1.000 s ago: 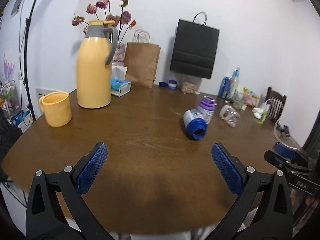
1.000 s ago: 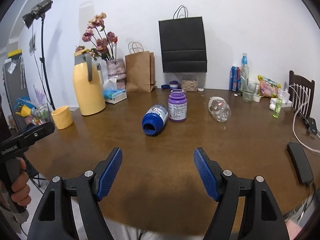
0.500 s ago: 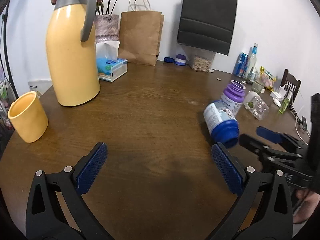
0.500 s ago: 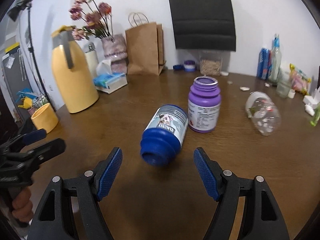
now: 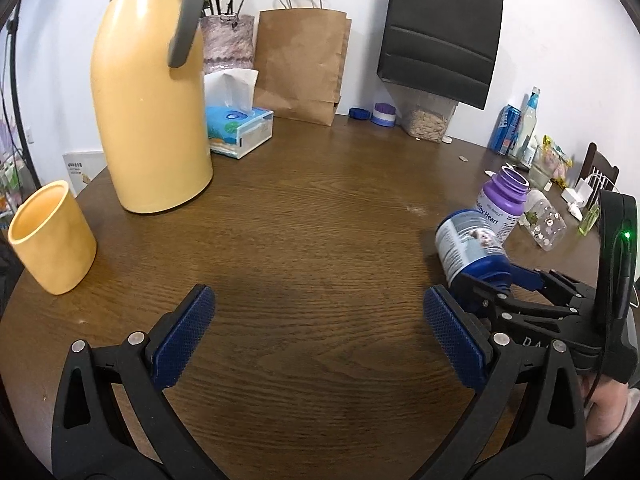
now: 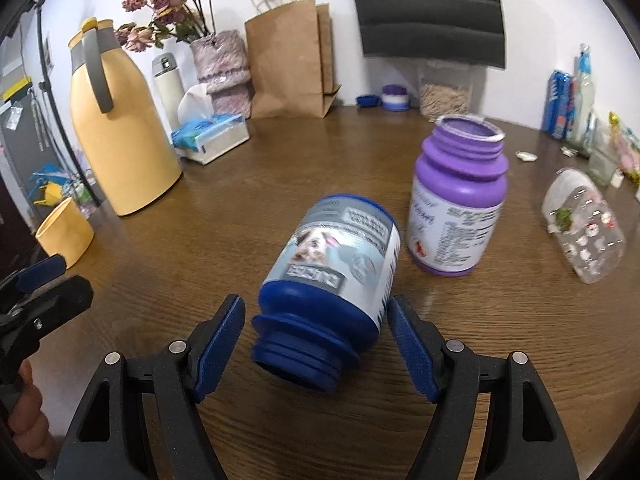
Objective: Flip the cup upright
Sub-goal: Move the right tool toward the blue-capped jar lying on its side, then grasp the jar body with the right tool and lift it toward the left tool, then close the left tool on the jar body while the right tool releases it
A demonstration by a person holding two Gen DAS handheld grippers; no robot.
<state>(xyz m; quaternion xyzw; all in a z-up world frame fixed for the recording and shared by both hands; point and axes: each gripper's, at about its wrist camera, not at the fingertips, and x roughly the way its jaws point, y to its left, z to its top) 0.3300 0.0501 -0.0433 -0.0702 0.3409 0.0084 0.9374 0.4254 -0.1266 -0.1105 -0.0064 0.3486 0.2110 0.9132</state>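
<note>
Blue cup (image 6: 332, 280): on its side on table (image 6: 500, 420), mouth toward camera, between spread right fingers (image 6: 218, 344), untouched. Left fingers (image 5: 182, 336) spread, empty.

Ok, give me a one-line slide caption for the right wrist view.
Open right gripper straddles the tipped blue bottle, mouth toward the camera, beside the upright purple bottle.

A blue bottle (image 6: 332, 280) with a grey-white label, a purple bottle (image 6: 460, 200), a yellow jug (image 5: 148, 120), and a brown wood-grain tabletop (image 5: 320, 220).
</note>
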